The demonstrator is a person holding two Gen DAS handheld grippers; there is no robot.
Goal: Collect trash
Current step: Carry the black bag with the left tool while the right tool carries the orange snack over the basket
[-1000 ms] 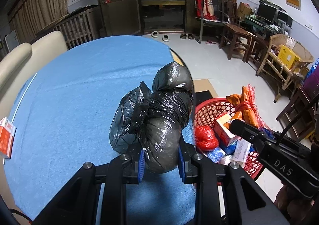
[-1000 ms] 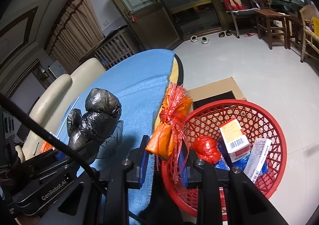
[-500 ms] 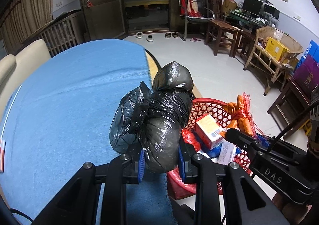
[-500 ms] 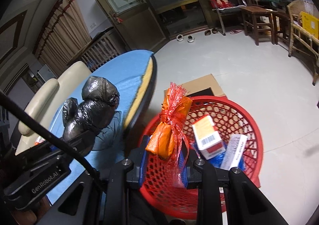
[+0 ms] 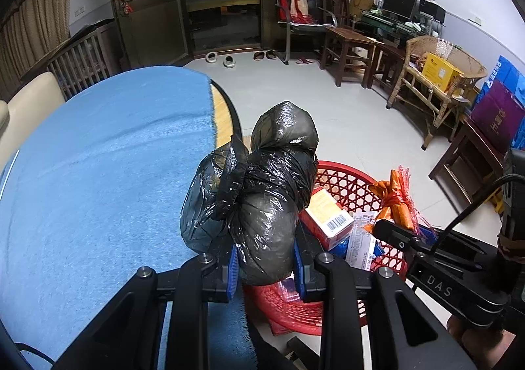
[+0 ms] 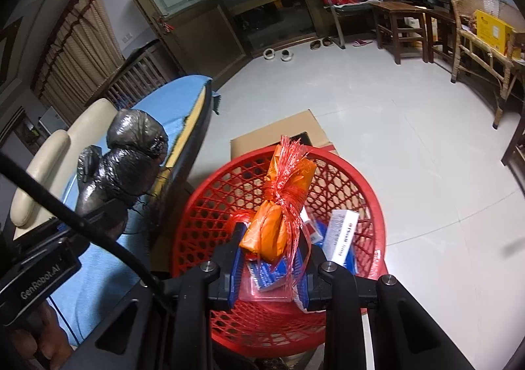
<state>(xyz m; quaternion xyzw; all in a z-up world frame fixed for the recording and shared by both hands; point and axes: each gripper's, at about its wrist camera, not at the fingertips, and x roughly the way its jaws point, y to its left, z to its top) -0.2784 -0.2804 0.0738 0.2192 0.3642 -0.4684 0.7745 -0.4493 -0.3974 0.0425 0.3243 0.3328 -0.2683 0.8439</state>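
From the left wrist, the black trash bag (image 5: pixel 262 206) fills the middle of the view and hides much of what lies behind it: the near rim of the red basket (image 5: pixel 347 173) and part of its load vanish behind the plastic. The left gripper (image 5: pixel 265 268) has its blue pads pressed against the bag's lower lobe, clamped tight, and the bag stands up out of the jaws, knotted and bulging. It hangs over the edge of the blue table (image 5: pixel 98 179), partly above the basket's left side. Inside the basket a barcoded box (image 5: pixel 328 219) and a white printed carton (image 5: pixel 361 242) show only in part. At right the right gripper's body cuts across the basket, with the orange bundle (image 5: pixel 393 202) rising past it; the tips of that gripper are not visible here.

From the right wrist, the right gripper (image 6: pixel 270 258) is closed on the orange bundle (image 6: pixel 279 219), which is tied with red netting and held directly above the red basket's (image 6: pixel 361 186) interior. The bundle covers most of the boxes below; only a white carton (image 6: pixel 341 235) and blue scraps peek out. At left the black trash bag (image 6: pixel 124 163) sits in the left gripper, whose pads are hidden behind its own housing and cable.
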